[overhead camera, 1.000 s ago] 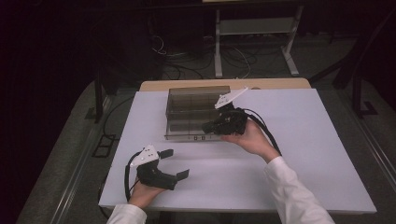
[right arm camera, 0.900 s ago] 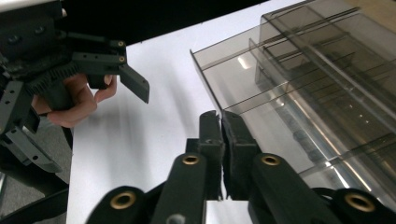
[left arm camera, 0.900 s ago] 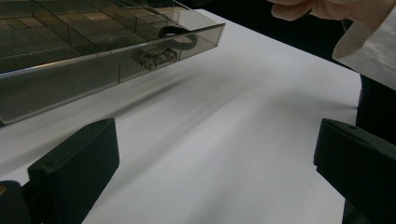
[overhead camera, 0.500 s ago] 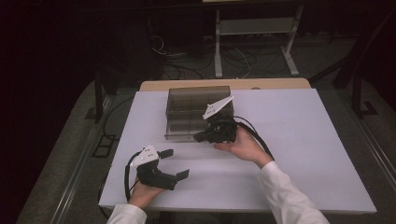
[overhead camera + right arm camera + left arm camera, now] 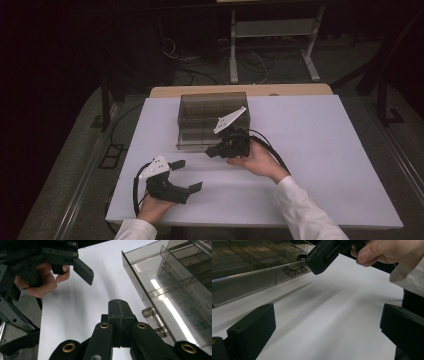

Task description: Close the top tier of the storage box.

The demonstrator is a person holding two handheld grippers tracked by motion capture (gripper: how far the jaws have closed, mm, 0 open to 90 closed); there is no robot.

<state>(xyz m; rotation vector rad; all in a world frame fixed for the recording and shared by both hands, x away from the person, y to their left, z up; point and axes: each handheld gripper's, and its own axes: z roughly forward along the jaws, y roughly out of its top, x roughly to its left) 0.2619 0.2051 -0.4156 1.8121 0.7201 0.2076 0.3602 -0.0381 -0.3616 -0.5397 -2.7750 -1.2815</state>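
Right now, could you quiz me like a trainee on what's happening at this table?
1. True or false: the right gripper has its jaws pressed together with nothing between them.
2. Multiple choice: the left gripper is A) clamped on the box, B) open above bare tabletop, C) inside a compartment.
3. What small clear part sticks out from the front wall of the smoky compartment box, close to the tip of the right gripper?

Key
1. True: in the right gripper view the two jaws meet, holding nothing.
2. B: in the left gripper view its jaws stand wide apart over the white table.
3. A clear latch or handle on the front wall.
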